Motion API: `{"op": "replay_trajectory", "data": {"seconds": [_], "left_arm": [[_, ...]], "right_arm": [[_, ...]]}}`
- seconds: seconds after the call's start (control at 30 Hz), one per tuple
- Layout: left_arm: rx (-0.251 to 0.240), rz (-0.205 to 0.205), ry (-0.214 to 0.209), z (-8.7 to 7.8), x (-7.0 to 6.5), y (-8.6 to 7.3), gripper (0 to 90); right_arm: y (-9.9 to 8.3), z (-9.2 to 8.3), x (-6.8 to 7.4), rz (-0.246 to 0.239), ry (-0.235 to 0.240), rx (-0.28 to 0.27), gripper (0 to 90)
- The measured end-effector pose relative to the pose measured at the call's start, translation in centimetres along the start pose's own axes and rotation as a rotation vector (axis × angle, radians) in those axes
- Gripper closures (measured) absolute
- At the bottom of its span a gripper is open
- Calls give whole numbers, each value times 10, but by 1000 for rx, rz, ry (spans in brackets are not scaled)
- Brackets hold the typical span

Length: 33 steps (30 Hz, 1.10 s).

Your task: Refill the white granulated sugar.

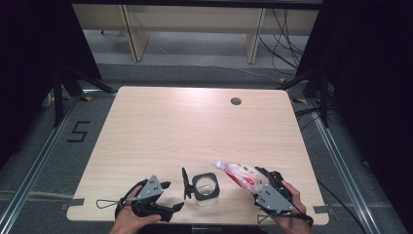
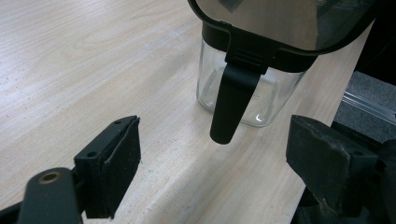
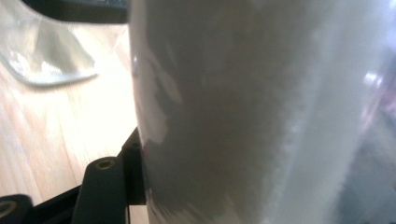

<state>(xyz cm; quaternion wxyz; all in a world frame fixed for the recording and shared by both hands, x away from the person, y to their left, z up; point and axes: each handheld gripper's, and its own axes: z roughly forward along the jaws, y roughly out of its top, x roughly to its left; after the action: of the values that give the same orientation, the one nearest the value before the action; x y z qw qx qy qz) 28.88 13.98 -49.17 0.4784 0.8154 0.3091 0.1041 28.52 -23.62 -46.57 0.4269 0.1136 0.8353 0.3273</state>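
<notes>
My right gripper (image 1: 254,181) clamps a red-and-white pouch (image 1: 241,175), print unreadable; my left gripper (image 2: 212,158) gapes empty before the glass jar (image 2: 243,93).

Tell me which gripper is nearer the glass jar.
Left. The left gripper sits open just beside the glass jar; the right gripper, holding a pouch, is farther off.

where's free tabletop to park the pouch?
Free: the table from the glass jar back to the grommet hole, both sides. Crowded: near edge, with left gripper, jar and its open lid, pouch in right gripper.
</notes>
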Motion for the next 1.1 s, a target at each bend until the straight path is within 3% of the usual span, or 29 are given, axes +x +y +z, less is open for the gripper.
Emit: {"op": "replay_trajectory", "data": {"seconds": [0.07, 0.17, 0.27, 0.3, 0.33, 0.43, 0.5, 0.57, 0.6, 0.63, 0.73, 0.8, 0.87, 0.97, 1.0, 1.03, 1.07, 1.1], "left_arm": [[12, 26, 3, -1, 1, 0, 174], [27, 14, -2, -1, -1, 0, 174], [5, 13, -2, 2, -2, -1, 174], [38, 42, 2, 0, 0, 0, 174], [31, 21, -2, 2, -2, 0, 174], [30, 47, 9, 1, -1, 1, 174], [28, 30, 11, 1, -2, 0, 174], [34, 46, 11, 0, -2, 1, 174], [24, 36, 3, 1, -3, 0, 174], [27, 27, -1, 2, -4, 0, 174], [31, 36, 9, 1, -3, 1, 174], [24, 44, 6, 1, -2, 1, 174], [26, 22, 13, 0, -2, 1, 174], [29, 38, 12, 0, -2, 0, 174], [23, 28, 9, 1, -2, 0, 174], [18, 24, 8, 2, -3, 0, 174], [24, 30, 9, 1, -2, 0, 174], [20, 24, 6, 2, -3, 0, 174]], "right_arm": [[0, -3, 2, -18, -11, 14, 397], [1, -5, 3, -64, -20, 24, 397], [2, -9, 4, -82, -32, 38, 397], [2, -10, 4, -111, -38, 33, 397], [3, -10, 5, -132, -56, 41, 397], [4, -12, 7, -200, -80, 57, 397], [5, -13, 9, -191, -81, 73, 398], [6, -12, 10, -250, -93, 92, 398], [7, -13, 12, -257, -94, 108, 398], [8, -12, 10, -298, -90, 100, 398], [10, -13, 14, -285, -88, 115, 399], [12, -12, 15, -348, -103, 117, 399], [12, -13, 17, -345, -108, 147, 399], [11, -12, 18, -388, -120, 152, 399], [11, -12, 18, -418, -126, 157, 399], [14, -12, 16, -484, -132, 161, 399], [11, -12, 19, -446, -136, 177, 400], [11, -12, 20, -460, -139, 176, 400]]}}
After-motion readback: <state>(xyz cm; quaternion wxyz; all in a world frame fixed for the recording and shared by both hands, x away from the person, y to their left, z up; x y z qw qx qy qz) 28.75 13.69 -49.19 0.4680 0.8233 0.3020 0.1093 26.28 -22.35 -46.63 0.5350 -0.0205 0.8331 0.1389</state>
